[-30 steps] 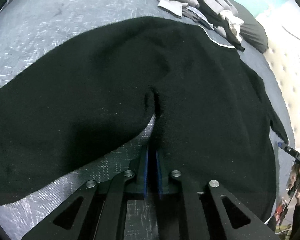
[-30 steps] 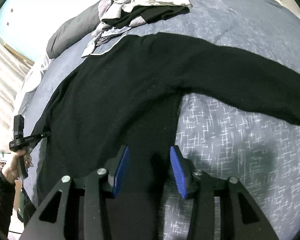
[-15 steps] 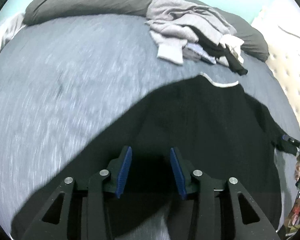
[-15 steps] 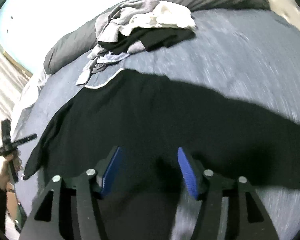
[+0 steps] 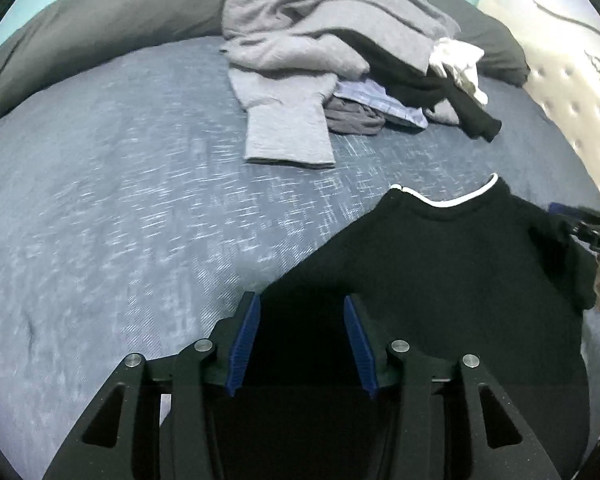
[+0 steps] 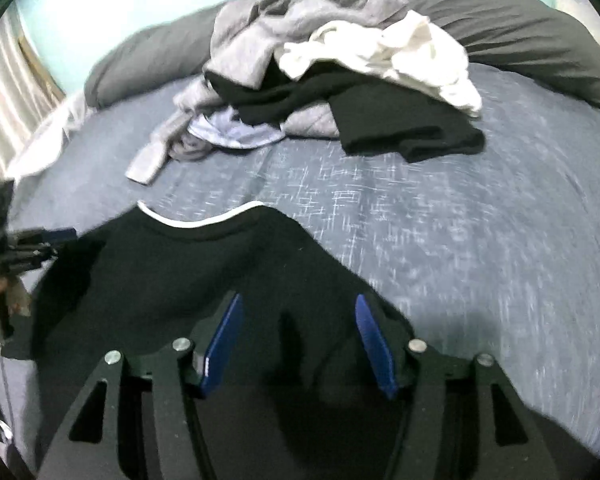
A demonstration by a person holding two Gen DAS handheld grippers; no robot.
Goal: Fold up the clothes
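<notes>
At the bottom of the left wrist frame, the left gripper (image 5: 302, 326) stands wide open, its blue pads holding nothing, above the black sweater (image 5: 440, 264) spread flat across the lower right of the frame. In the right wrist frame, the right gripper (image 6: 298, 334) is likewise spread wide and empty over the same sweater (image 6: 188, 268), which fills the lower left, white-trimmed collar (image 6: 204, 220) facing away. Beyond lies the blue-grey bedspread (image 6: 460, 240). At upper centre, a pile of unfolded clothes (image 6: 320, 80) rests against a dark grey pillow (image 6: 540, 32).
</notes>
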